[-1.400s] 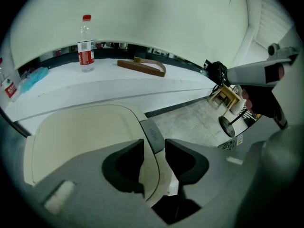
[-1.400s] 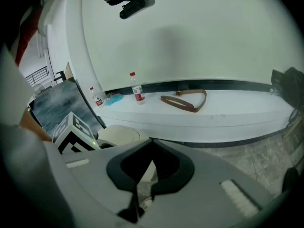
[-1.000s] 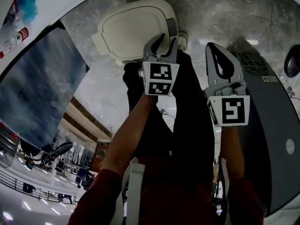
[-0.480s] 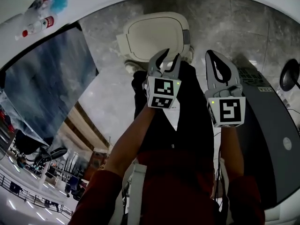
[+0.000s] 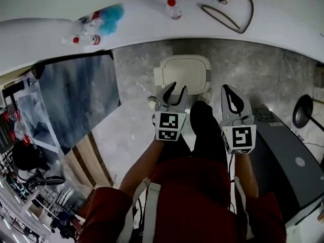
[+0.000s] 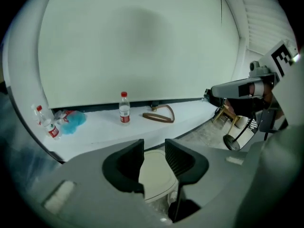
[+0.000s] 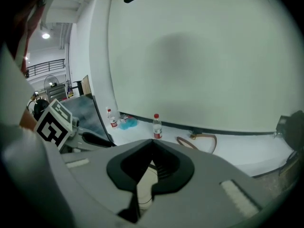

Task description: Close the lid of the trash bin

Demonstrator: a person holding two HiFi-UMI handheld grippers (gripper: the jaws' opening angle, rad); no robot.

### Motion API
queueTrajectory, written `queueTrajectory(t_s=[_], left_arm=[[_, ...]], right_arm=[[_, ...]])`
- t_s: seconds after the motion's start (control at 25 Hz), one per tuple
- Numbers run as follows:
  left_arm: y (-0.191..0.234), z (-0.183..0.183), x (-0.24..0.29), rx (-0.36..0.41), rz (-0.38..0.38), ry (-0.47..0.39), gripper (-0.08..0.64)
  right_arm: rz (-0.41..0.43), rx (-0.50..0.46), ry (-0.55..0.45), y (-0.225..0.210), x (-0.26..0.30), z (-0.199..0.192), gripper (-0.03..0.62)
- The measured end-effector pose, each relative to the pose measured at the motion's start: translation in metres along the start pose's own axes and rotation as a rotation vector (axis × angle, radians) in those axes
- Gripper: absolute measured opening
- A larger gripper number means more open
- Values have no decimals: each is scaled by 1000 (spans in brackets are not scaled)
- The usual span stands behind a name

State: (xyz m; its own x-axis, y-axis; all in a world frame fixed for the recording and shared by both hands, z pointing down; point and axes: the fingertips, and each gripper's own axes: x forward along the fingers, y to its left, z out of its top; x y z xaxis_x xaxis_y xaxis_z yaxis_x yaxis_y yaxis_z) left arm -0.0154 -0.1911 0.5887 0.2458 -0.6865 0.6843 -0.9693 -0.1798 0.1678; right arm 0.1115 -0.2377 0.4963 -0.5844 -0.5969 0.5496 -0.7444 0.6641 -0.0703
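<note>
The cream trash bin [image 5: 183, 74] stands on the grey stone floor below a white ledge, its lid lying flat on top. My left gripper [image 5: 175, 90] hangs well above the bin's near edge, open, with nothing between its fingers. In the left gripper view the bin [image 6: 154, 175] shows through the gap of the left gripper [image 6: 154, 156]. My right gripper [image 5: 227, 88] floats to the right of the bin, shut and empty. In the right gripper view the fingertips of the right gripper [image 7: 151, 145] meet, and a strip of the bin [image 7: 144, 186] shows below them.
A white ledge [image 5: 147, 27] runs behind the bin with a water bottle [image 5: 173, 8], a blue bag [image 5: 109, 18] and a brown strap [image 5: 228, 11] on it. A grey machine [image 5: 286, 161] stands at the right, a dark panel [image 5: 76, 100] at the left.
Both grippers have risen away from the bin, which now looks smaller and farther below. The head view has swung up, bringing the ledge into sight.
</note>
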Motion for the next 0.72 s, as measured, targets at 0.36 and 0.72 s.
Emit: queueTrajectory(t_s=[0.36, 0.72], left_arm=[[11, 123, -104, 43, 66, -271, 143], [6, 215, -207, 63, 107, -566, 124]], right_arm=[[-30, -90, -112, 20, -55, 93, 0], [-64, -229, -432, 51, -122, 210, 0]])
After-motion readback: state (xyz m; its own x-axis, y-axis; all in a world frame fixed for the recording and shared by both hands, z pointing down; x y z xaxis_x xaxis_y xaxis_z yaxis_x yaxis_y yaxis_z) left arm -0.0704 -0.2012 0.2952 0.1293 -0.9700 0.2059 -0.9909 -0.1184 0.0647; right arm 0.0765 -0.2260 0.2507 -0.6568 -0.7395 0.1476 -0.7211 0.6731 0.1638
